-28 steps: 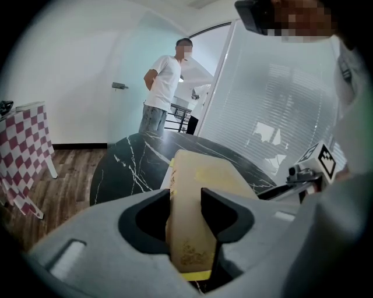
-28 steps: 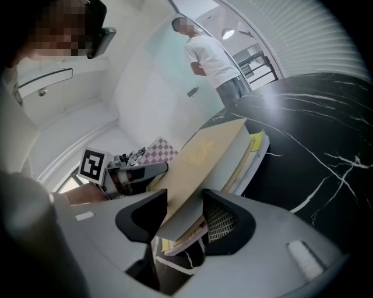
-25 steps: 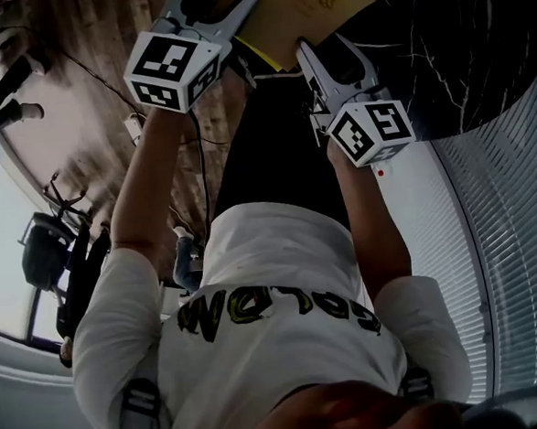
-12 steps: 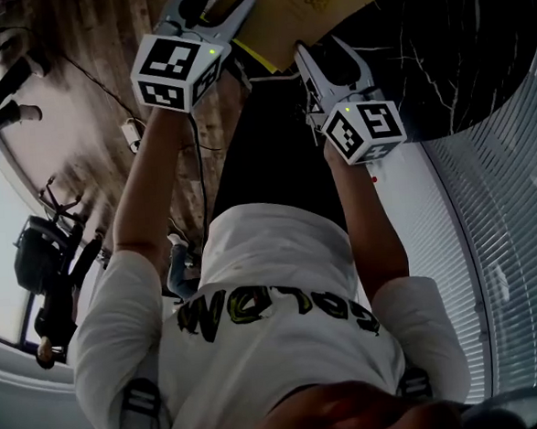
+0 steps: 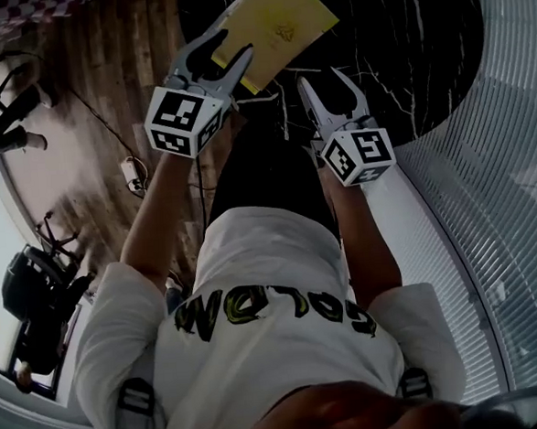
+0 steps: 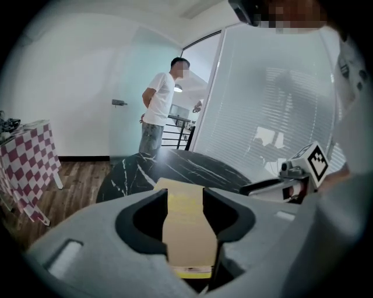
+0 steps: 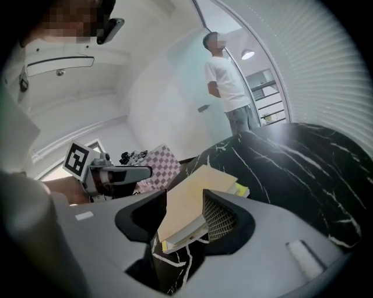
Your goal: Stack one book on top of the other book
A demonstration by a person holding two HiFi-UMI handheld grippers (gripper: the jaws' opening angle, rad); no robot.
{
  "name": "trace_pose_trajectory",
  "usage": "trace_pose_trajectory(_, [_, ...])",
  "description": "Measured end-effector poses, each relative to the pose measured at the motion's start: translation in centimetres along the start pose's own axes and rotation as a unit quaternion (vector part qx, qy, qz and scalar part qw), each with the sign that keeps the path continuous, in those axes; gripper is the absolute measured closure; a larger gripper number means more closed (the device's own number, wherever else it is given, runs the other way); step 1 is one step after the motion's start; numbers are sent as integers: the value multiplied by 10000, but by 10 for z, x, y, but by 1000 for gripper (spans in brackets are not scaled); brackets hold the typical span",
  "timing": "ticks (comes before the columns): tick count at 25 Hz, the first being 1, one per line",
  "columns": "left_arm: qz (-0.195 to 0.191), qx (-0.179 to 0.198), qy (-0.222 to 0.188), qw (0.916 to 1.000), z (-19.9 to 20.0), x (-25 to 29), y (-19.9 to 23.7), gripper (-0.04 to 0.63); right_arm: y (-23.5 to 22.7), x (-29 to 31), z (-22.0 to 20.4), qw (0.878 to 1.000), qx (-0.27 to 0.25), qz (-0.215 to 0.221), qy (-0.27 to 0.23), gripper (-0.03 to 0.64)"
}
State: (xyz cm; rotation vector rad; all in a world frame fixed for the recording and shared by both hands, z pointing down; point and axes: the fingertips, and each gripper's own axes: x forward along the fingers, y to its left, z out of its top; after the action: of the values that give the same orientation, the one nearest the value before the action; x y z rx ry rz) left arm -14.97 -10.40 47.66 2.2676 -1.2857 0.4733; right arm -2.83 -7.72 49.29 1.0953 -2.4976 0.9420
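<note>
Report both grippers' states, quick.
Left gripper: open, its jaws have just been opening, gripping nothing.
Right gripper: open, holding nothing; the books lie stacked on the table.

Looking like an office or a small studio room. Showing a glass partition with white blinds (image 6: 274,110), plain pale walls (image 6: 76,75) and a wood plank floor (image 5: 122,82). Holding a round black marble counter (image 5: 403,44), a table under a checked cloth (image 6: 29,160) and dark equipment stands (image 5: 4,108). Having a person (image 6: 158,105) standing near an open doorway.
</note>
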Motion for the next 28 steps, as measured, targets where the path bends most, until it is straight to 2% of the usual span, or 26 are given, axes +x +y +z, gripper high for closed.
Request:
trace_pose_trajectory(8, [-509,20,-464,9976,49,-25,-82,425,16,-66,60,9967,-582,-74,-553,431])
trace_pose_trajectory(12, [-695,280,-582,9955,66,-43,-127,442,27,-106,77,9944,-728,-124,-760,442])
trace_pose_trajectory(17, [-949,377,-892,9908,91,-64,-171,448,41,-150,95,9895,-987,-141,-1047,453])
trace_pose_trajectory(21, [-1101,344,-1178,9863,110,-84,-202,469,56,-181,110,9848,-1187,-118,-1261,459])
trace_pose_trajectory(28, [-1320,517,-1513,9783,132,-112,-245,511,86,-223,135,9757,-1421,15,-1669,473])
